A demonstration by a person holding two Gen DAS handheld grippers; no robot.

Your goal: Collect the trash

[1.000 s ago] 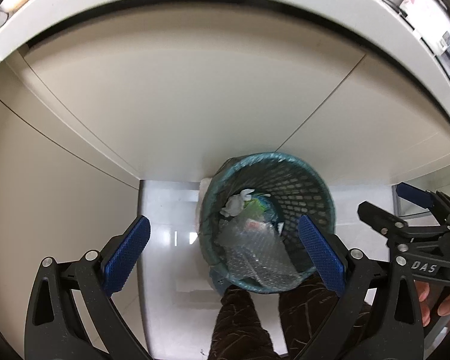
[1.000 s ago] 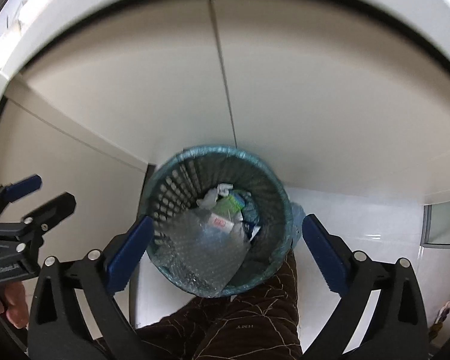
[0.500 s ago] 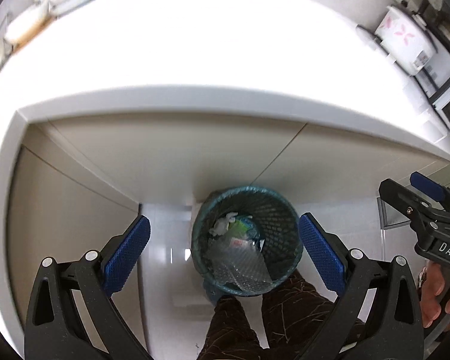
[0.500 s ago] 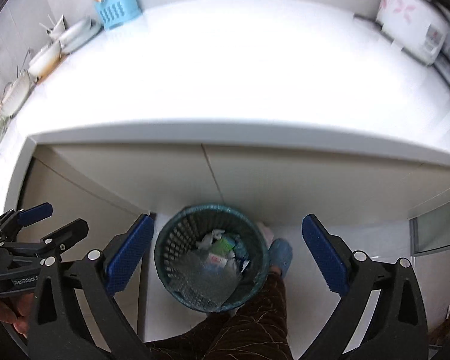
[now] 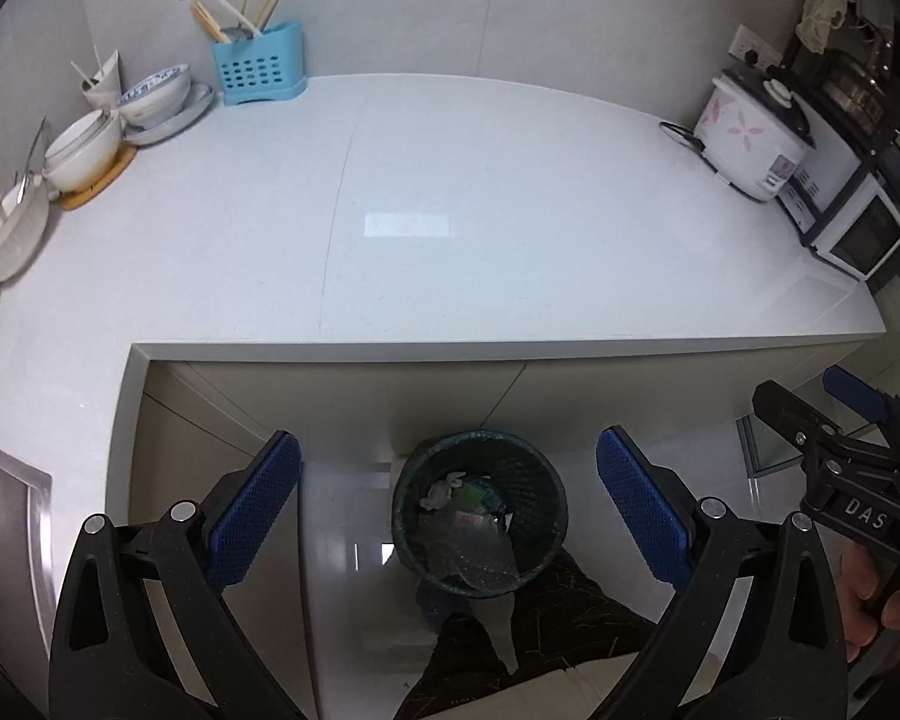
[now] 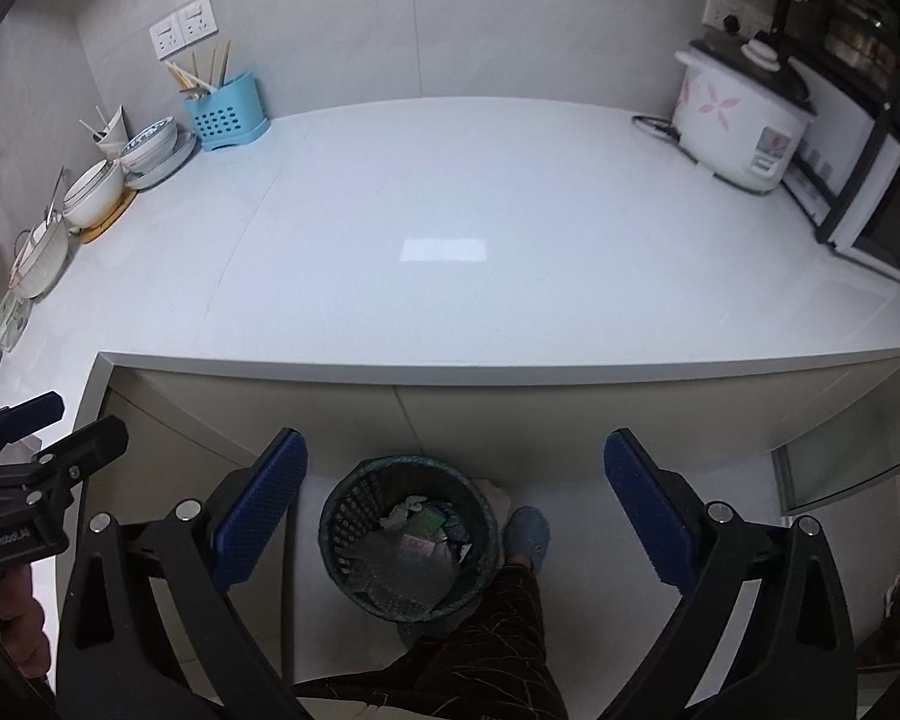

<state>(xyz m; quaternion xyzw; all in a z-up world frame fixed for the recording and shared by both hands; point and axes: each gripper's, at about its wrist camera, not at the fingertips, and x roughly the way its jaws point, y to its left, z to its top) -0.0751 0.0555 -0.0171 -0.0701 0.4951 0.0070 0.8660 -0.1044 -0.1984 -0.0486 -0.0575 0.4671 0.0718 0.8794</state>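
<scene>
A dark green mesh trash bin (image 5: 540, 480) (image 6: 342, 516) stands on the floor against the cabinet front, below the counter edge. Inside lie clear bubble wrap (image 5: 474, 558) (image 6: 390, 564), a crumpled white tissue (image 5: 441, 489) (image 6: 403, 510) and green and red packets. My left gripper (image 5: 447, 510) hangs high above the bin, open, nothing between its blue pads (image 5: 252, 510). My right gripper (image 6: 453, 510) is likewise open and empty above the bin. Each gripper shows at the edge of the other's view.
White countertop (image 5: 450, 210) (image 6: 450, 240) carries stacked bowls (image 5: 150, 99), a blue utensil holder (image 5: 258, 69), a rice cooker (image 5: 750, 132) (image 6: 738, 126) and an oven (image 6: 888, 222). A sink edge (image 5: 6, 516) is at left. A person's trouser leg (image 6: 480, 648) and blue slipper (image 6: 528, 534) are beside the bin.
Both grippers have risen well above the bin; the bin has shrunk in view and the whole countertop has come into sight. Both stayed open and empty.
</scene>
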